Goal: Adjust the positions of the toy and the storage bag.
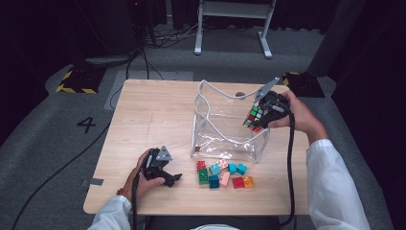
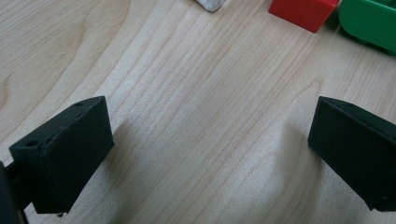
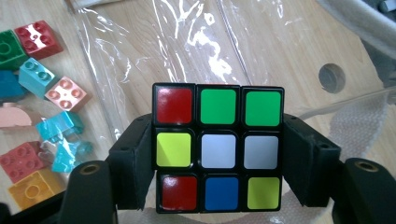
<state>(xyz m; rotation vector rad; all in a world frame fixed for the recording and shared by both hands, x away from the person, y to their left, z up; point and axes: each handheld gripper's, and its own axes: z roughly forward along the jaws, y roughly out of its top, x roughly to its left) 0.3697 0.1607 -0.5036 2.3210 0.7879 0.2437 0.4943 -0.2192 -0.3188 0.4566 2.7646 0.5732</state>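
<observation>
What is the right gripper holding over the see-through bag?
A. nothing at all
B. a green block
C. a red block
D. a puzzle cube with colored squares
D: the right gripper has its fingers pressed on both sides of the puzzle cube, held above the clear bag, while the blocks lie on the table.

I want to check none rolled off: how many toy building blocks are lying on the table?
10 blocks, all clustered on the table in front of the clear bag: five in the back row, five in the front. A small one could be hidden behind another.
</observation>
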